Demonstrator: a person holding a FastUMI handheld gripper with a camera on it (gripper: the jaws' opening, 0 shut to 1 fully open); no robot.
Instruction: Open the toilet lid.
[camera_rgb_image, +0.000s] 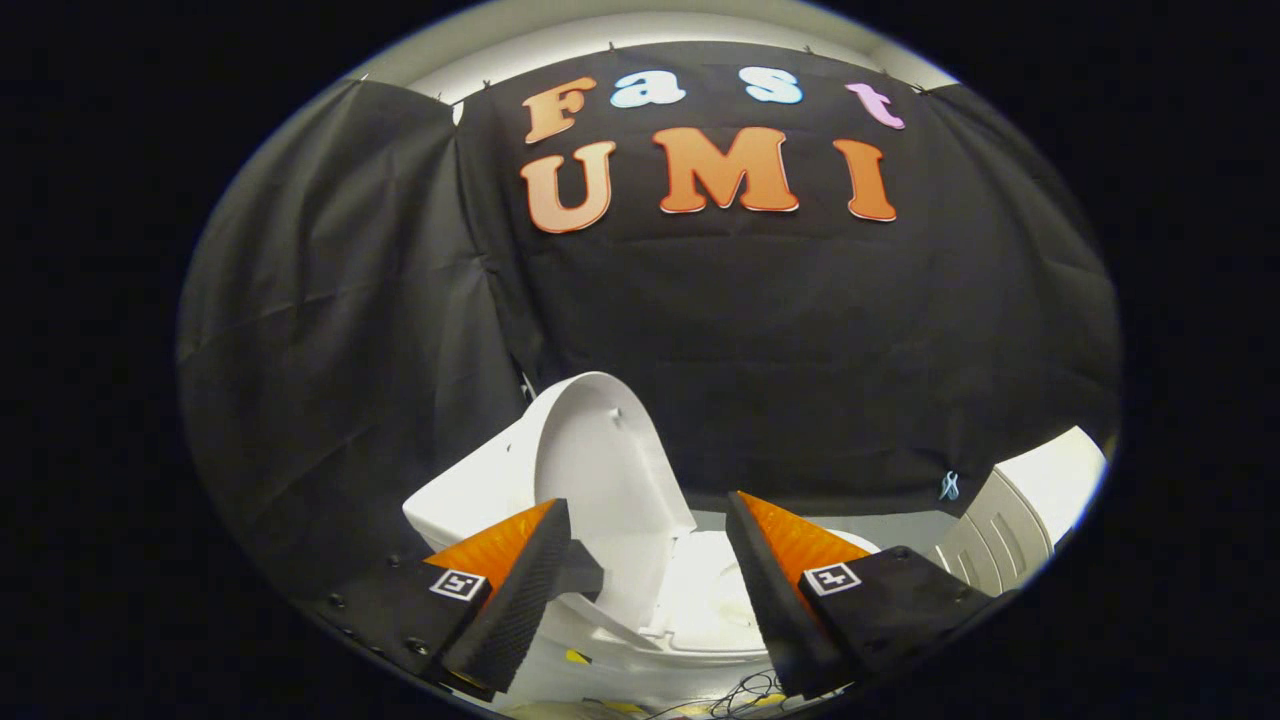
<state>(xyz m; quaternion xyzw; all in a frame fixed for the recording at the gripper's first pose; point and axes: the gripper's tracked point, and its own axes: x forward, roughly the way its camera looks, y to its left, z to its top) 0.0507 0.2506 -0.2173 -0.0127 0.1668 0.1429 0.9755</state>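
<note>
A white toilet (470, 490) stands just beyond my fingers, against the black cloth wall. Its lid (600, 460) is raised, standing nearly upright and leaning back toward the tank side. The seat and bowl rim (710, 600) lie exposed between the fingers. My gripper (650, 510) is open, with a wide gap between the two fingers and nothing held. The left fingertip (545, 545) overlaps the lower left edge of the lid in the view; whether it touches is unclear.
A white ribbed plastic object (1020, 510), perhaps a bin or cabinet, stands to the right of the toilet. Thin cables (745, 690) lie on the floor below the bowl. Black cloth wall (800, 350) closes the space behind.
</note>
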